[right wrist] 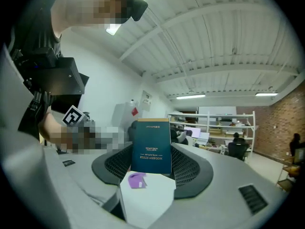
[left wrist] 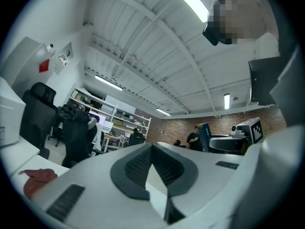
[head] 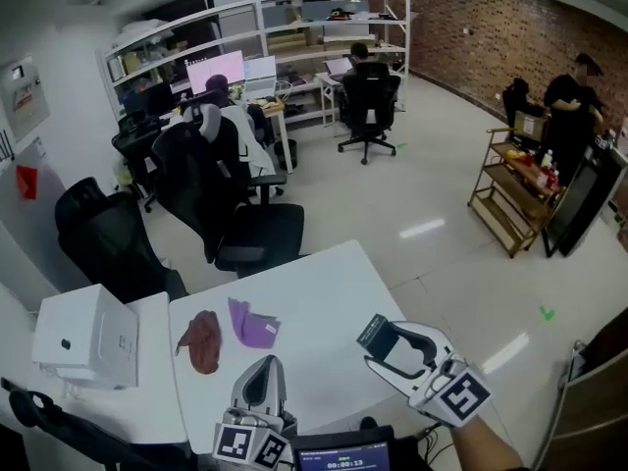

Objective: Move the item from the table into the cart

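Where the head view met its 6 o'clock edge, the left gripper (head: 263, 365) pointed toward 12 o'clock over the white table (head: 324, 292). In the left gripper view its jaws stood pressed together with nothing between them. At 5 o'clock the right gripper (head: 383, 347) pointed toward 10 o'clock beyond the table's right edge. Its jaws were clamped on the teal book (head: 374, 332), set fairly wide apart by the book's width. The right gripper view showed the teal book (right wrist: 151, 144) standing upright between the pads, gold strip on top, its cover print upside down. The book was therefore off the table and well apart from the cart.

On the table, at 11 o'clock from the left gripper, lay a purple cloth (head: 253, 324). A red-brown cloth (head: 202, 340) lay just beside it at 9 o'clock, crumpled. Further toward 9 o'clock a white box (head: 86, 338) sat on the adjoining surface.

Beyond the table, black office chairs (head: 231, 199) stood at 11 o'clock. The wooden cart (head: 500, 196) stood at 2 o'clock beside the brick wall (head: 491, 27), with bottles on its upper shelf. A person (head: 571, 101) in dark clothes stood just behind it. At 12 o'clock, white shelving (head: 294, 27) with monitors closed the far end of the room, and a seated person (head: 365, 77) worked at a desk there.
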Demonstrator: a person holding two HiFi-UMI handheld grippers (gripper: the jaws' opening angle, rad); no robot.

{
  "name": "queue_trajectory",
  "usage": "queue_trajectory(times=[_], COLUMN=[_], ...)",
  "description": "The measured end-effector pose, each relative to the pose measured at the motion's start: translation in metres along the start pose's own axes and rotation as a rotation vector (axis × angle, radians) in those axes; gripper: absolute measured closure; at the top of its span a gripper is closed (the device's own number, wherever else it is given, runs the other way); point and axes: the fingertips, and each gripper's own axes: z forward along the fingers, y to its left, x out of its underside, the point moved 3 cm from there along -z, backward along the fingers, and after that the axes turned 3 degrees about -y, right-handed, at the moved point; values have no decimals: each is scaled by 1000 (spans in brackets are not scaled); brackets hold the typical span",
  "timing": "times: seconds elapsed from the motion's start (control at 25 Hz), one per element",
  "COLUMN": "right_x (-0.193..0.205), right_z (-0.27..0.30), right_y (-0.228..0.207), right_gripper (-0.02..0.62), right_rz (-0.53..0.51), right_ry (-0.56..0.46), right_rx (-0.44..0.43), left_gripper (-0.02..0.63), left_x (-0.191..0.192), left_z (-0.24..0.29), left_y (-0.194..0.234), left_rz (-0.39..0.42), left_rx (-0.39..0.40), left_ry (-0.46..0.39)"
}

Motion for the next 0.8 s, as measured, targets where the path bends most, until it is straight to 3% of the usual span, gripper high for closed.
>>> queue_trajectory(times=[0.12,0.28,0.52,0.8], right_x=[-5,0,36,64], right_z=[-72,-198,-382,-569], right_y=[-42,-104,-191,-303], right_gripper=[364,364,364,363], right_rz=[-7,-17,19,22], right_ry=[-8,1,53,41], right_rx=[136,302,506,789], left_gripper=[611,611,611,611], left_x=[8,34,95,162], left_z=[32,88,187,305], left_y=[-65,-186,-356,-568], left_rz=[-25,1,-28,-46], left_rx=[105,267,441,731], left_ry=[1,36,71,122])
